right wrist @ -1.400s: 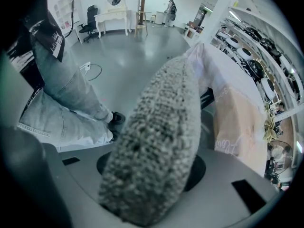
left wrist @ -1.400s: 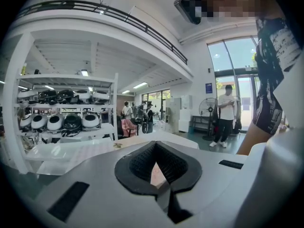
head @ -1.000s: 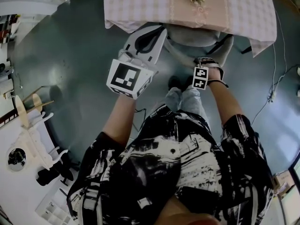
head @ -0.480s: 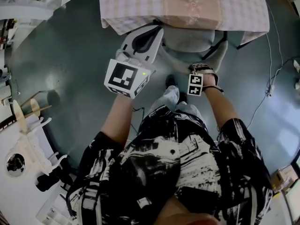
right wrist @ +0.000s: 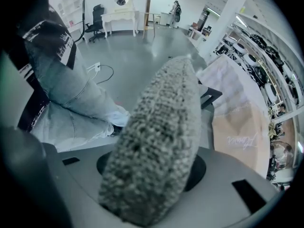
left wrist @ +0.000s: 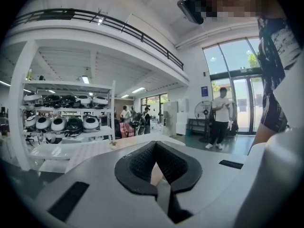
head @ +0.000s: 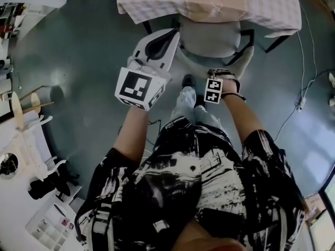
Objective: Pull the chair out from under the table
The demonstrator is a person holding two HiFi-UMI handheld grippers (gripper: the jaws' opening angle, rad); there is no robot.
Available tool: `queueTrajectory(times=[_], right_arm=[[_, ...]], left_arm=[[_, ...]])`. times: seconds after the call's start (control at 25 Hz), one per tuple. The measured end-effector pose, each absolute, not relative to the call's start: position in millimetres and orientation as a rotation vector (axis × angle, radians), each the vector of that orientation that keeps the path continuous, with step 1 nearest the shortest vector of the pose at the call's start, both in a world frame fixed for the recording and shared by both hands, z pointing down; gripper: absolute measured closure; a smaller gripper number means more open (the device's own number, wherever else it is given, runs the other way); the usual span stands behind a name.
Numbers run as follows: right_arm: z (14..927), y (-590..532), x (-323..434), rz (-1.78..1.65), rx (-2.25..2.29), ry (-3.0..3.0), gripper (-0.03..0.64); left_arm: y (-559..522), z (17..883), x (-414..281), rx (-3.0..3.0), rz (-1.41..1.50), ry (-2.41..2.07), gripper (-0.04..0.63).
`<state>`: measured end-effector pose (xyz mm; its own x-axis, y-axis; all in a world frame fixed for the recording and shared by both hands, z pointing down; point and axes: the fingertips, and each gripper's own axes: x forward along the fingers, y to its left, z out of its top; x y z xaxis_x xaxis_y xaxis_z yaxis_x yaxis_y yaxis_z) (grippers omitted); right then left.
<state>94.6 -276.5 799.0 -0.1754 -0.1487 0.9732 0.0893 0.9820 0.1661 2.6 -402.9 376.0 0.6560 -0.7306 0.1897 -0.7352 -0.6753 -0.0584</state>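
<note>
The grey chair [head: 212,38] stands at the edge of the table with the pink checked cloth [head: 261,9], its seat mostly out from under it. Pointing steeply down, my right gripper [head: 224,75] is shut on the top of the chair's backrest. In the right gripper view the grey knitted backrest [right wrist: 161,122] fills the gap between the jaws of my right gripper [right wrist: 152,172]. My left gripper [head: 171,35] hangs in the air left of the chair, pointing level at the table. In its own view, that left gripper [left wrist: 158,163] holds nothing and its dark pads meet.
My legs [head: 193,106] stand right behind the chair. A cable [head: 303,88] runs over the grey floor at the right. A white desk [head: 21,156] with small items sits at the left. Shelves of helmets [left wrist: 61,122] and a few people [left wrist: 221,118] are far behind the table.
The chair has slid further out from under the table with my right gripper on its backrest. Both grippers have moved back from the table, which now sits higher in the head view.
</note>
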Motion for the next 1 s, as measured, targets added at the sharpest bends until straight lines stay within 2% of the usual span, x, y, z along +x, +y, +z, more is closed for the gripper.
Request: queueTrajectory(times=[0.44,1.0], right_arm=[[794.4,-194.5,83.7,-0.220,0.010,-1.732,0.459],[801.9,-99.9,38.4,-0.196,0.046,-1.734,0.459]], left_arm=[[-318.4,366.2,-25.3,2.778,0.336,-1.361,0.594],[-231.1,371.8,-81.2,2.825,0.325,-1.278,0.594]])
